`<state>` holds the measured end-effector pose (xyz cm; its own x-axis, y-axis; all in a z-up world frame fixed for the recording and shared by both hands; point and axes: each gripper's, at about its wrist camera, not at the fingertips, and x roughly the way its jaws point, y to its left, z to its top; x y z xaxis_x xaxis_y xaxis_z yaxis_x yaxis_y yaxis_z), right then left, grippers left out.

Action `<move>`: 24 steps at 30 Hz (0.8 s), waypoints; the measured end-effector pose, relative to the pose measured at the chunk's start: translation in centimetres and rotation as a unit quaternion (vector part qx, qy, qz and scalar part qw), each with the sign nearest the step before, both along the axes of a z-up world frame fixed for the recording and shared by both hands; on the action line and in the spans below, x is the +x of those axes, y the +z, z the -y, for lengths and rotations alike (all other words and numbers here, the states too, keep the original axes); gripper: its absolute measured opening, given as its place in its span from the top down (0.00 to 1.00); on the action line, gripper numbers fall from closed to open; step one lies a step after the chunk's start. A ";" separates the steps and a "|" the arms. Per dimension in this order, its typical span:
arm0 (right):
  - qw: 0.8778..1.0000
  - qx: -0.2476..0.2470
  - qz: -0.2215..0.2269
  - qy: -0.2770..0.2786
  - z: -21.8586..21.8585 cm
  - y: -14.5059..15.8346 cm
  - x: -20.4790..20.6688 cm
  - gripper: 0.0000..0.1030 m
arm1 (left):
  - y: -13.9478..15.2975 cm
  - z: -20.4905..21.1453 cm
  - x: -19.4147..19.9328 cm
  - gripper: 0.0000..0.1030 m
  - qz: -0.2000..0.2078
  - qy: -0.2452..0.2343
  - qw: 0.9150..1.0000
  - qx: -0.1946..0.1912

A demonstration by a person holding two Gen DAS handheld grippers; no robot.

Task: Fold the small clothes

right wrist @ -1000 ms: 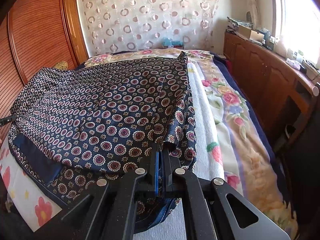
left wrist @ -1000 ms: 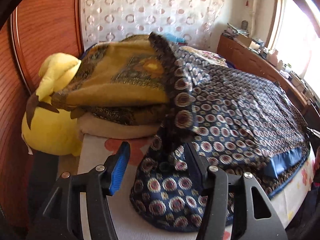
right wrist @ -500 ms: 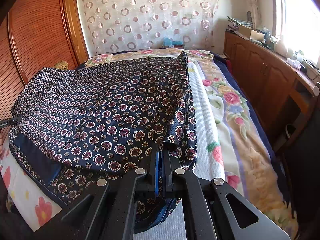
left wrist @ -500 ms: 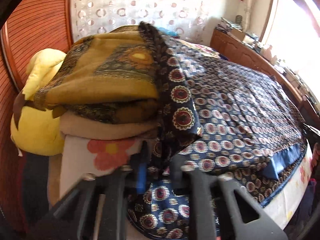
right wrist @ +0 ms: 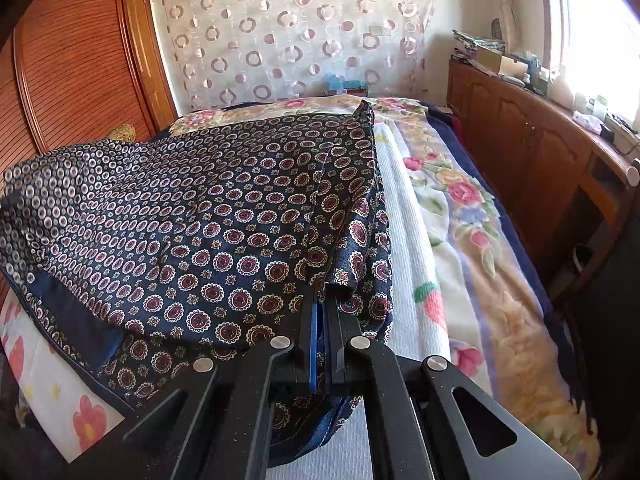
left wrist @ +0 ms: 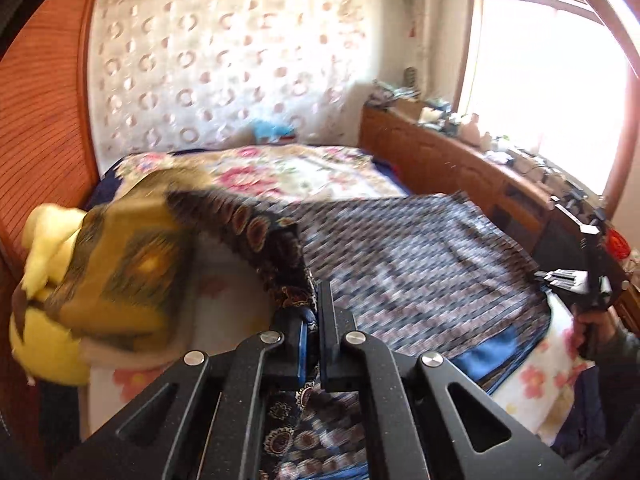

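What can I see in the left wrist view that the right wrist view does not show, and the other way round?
Only the left wrist view shows the yellow plush toy, the folded mustard-brown cloth and the right gripper from outside. Only the right wrist view shows the white ribbed blanket beside the garment. Both show the navy patterned garment, the floral bedspread, the circle-print curtain and the wooden cabinets. The left gripper is shut on the garment, as is the right one.
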<state>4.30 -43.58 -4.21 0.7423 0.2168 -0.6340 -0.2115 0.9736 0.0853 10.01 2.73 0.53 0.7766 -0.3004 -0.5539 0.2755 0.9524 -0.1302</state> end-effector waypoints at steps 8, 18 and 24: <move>1.000 0.001 -0.002 0.000 0.1 -0.1 0.0 0.98 | 3.0 7.4 1.5 0.96 0.019 -0.076 0.997 0.005; 1.000 0.004 -0.004 0.000 0.2 -0.1 0.0 0.98 | 3.0 11.0 0.1 0.59 -0.006 -0.126 0.992 0.000; 1.000 0.006 -0.003 0.000 0.3 -0.1 0.0 0.98 | 2.9 9.4 -1.9 0.31 0.009 -0.104 0.994 0.008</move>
<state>4.30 -43.87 -4.36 0.7380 0.2245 -0.6364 -0.2104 0.9726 0.0991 8.13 -6.64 3.39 0.7084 -0.4472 -0.5461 0.4696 0.8762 -0.1083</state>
